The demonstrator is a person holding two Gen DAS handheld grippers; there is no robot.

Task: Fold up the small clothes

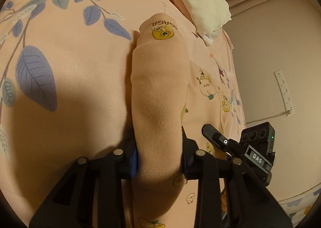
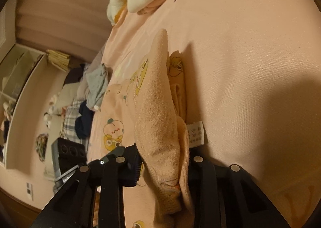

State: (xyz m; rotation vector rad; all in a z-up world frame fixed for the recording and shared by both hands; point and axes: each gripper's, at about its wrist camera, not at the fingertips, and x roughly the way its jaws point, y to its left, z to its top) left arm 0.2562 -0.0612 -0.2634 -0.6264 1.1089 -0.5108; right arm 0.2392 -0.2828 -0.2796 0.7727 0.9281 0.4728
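**Both ends pinched, garment runs straight ahead**

Left wrist view: my left hand-held gripper is clamped on the peach garment, whose fold runs lengthwise away from me over the bed.

Right wrist view: my right hand-held gripper pinches the garment's edge by the care label, its long axis likewise pointing forward. Neither hand looks nearer.

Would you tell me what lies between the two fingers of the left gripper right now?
A fold of the peach cartoon-print garment fills the gap between the left gripper fingers, as the left wrist view shows.
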